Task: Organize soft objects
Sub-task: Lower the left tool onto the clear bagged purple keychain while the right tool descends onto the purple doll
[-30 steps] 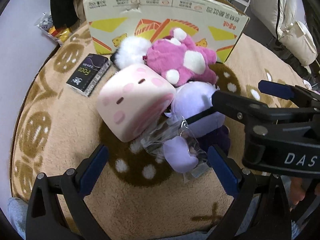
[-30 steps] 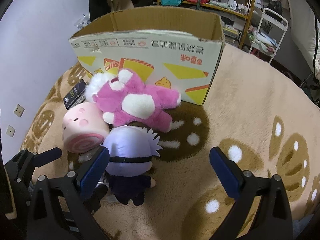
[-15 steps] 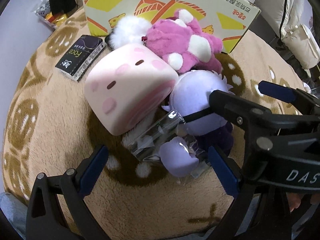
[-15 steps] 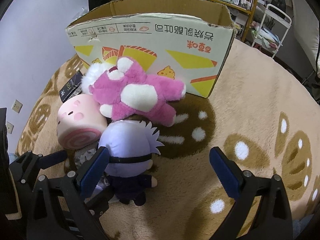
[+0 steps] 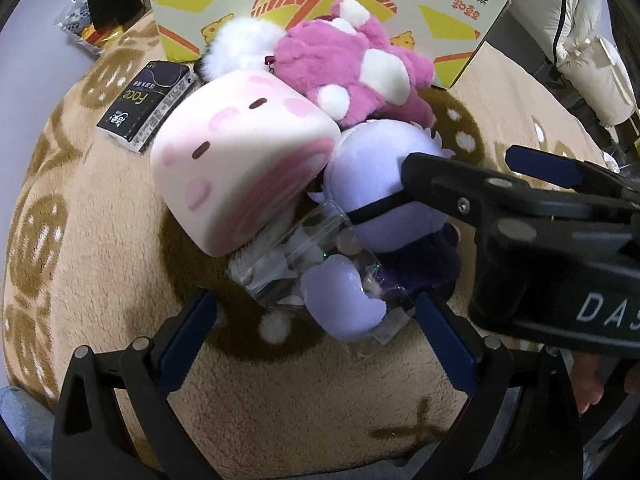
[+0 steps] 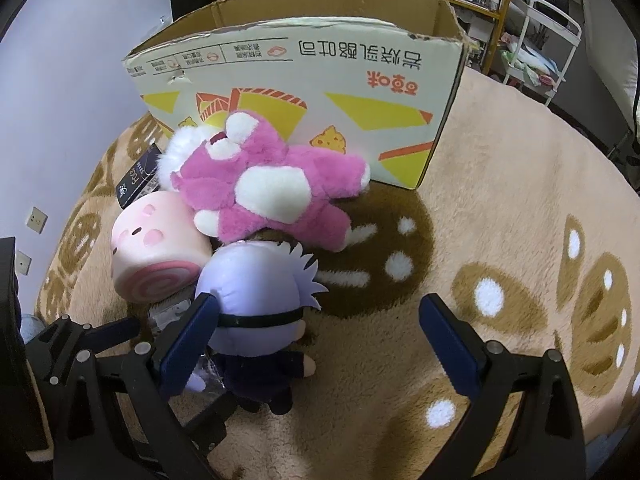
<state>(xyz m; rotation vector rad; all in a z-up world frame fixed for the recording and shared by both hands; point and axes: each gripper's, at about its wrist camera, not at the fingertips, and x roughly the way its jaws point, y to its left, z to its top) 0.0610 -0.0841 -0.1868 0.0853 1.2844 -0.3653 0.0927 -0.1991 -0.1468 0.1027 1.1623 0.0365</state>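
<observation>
Here: fluffy pink bear (image 6: pixel 264 196), smooth swirl-roll plush (image 5: pixel 240 168), printed cardboard box (image 6: pixel 320 80).

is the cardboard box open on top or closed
Open. In the right wrist view the cardboard box has no flap over its top; the brown inner walls show. Whether anything is inside cannot be told.

A tan plush rug (image 6: pixel 500 208) with brown patches and white spots fills both views. On it, upper centre, stands a cardboard box (image 6: pixel 320 92). Before it, at centre left, lie a pink plush (image 6: pixel 272 196), a pink roll cushion (image 6: pixel 156 256), a lavender doll (image 6: pixel 256 304) and a black packet (image 5: pixel 144 108).
</observation>
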